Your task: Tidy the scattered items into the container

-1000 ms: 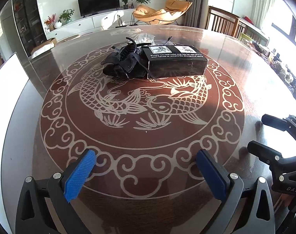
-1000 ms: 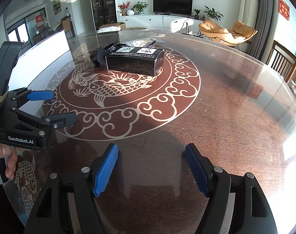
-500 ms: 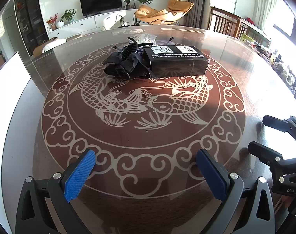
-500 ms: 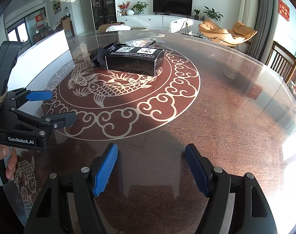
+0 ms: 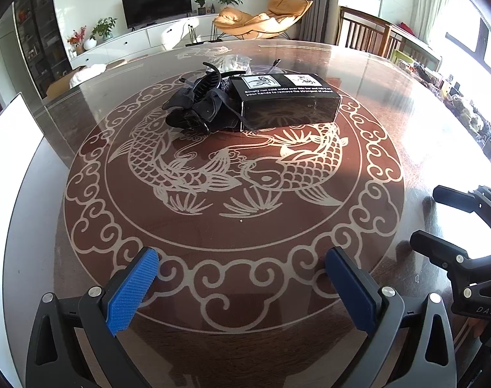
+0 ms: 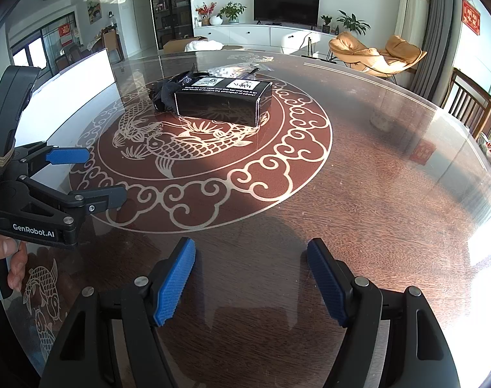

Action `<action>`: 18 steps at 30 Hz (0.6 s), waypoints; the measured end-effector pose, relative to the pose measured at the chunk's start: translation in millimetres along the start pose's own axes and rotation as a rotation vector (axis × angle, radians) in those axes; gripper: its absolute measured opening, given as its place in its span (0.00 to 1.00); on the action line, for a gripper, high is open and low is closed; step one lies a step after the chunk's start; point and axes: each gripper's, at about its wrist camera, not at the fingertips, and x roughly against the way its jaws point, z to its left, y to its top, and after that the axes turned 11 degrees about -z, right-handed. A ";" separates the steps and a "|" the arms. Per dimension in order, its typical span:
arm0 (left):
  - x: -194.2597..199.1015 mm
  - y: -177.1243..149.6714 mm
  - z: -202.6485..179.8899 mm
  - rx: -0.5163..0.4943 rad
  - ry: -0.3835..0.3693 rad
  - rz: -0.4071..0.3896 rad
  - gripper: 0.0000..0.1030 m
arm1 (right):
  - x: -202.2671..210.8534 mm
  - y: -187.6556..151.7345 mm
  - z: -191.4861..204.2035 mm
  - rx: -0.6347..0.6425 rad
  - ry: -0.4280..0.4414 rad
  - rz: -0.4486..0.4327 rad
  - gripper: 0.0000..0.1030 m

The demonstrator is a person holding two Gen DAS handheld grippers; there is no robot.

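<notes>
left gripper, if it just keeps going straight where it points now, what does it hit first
Probably the bare table top: the open left gripper tilts down at it, nothing between its fingers. The black box lies farther on.

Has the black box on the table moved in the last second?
No. The black box sits on the same spot over the fish pattern.

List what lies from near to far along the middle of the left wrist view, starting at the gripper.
left gripper, jaws open and empty → carp pattern on the glass table → black box → clear plastic bag → far table edge → orange lounge chair.
</notes>
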 end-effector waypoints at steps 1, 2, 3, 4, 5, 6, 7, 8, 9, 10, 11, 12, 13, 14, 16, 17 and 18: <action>-0.2 0.8 3.6 0.000 0.000 0.006 1.00 | -0.1 0.0 0.1 0.000 0.000 0.000 0.71; 0.0 1.4 8.6 0.002 0.002 0.010 1.00 | -0.2 0.1 0.1 0.000 0.000 0.000 0.71; 0.6 1.2 14.2 0.003 0.003 0.012 1.00 | 0.0 0.1 0.0 0.000 0.000 0.000 0.71; 1.8 0.2 19.9 0.002 0.002 0.013 1.00 | 0.2 0.0 -0.1 0.000 0.000 0.000 0.71; 3.4 -1.2 25.8 0.003 0.001 0.015 1.00 | 0.2 0.0 0.0 0.000 0.000 0.000 0.71; 5.3 -2.6 31.5 0.002 -0.001 0.020 1.00 | 0.2 0.0 -0.1 0.000 0.000 0.000 0.71; 7.2 -4.1 36.7 -0.002 -0.005 0.026 1.00 | 0.2 0.0 -0.1 0.000 0.000 0.000 0.71; 9.1 -5.5 41.5 -0.007 -0.011 0.033 1.00 | 0.3 0.0 -0.1 0.000 0.000 0.000 0.71; 10.4 -6.4 45.8 -0.012 -0.017 0.041 1.00 | 0.3 0.0 -0.1 0.000 0.000 0.000 0.71; 11.3 -7.0 49.0 -0.016 -0.022 0.048 1.00 | 0.3 0.0 -0.1 0.000 0.000 0.000 0.71; 12.0 -7.4 51.1 -0.019 -0.028 0.053 1.00 | 0.2 0.1 0.0 0.000 0.000 0.000 0.71; 12.0 -7.3 51.6 -0.023 -0.031 0.055 1.00 | 0.1 0.1 0.0 0.000 0.000 0.000 0.71; 11.9 -7.7 51.3 -0.022 -0.031 0.054 1.00 | 0.2 0.1 0.0 0.000 0.000 0.000 0.71; 12.0 -8.4 51.3 -0.019 -0.029 0.049 1.00 | 0.1 0.1 0.0 0.000 0.000 0.000 0.71; 13.4 -11.2 51.5 -0.006 -0.019 0.020 1.00 | 0.1 0.1 0.0 0.000 0.000 0.000 0.71; 14.1 -13.8 51.1 0.004 -0.011 -0.001 1.00 | 0.1 0.1 0.0 0.000 0.000 0.000 0.71; 14.4 -14.6 50.7 0.005 -0.006 -0.008 1.00 | 0.2 0.1 -0.1 0.000 0.000 0.000 0.71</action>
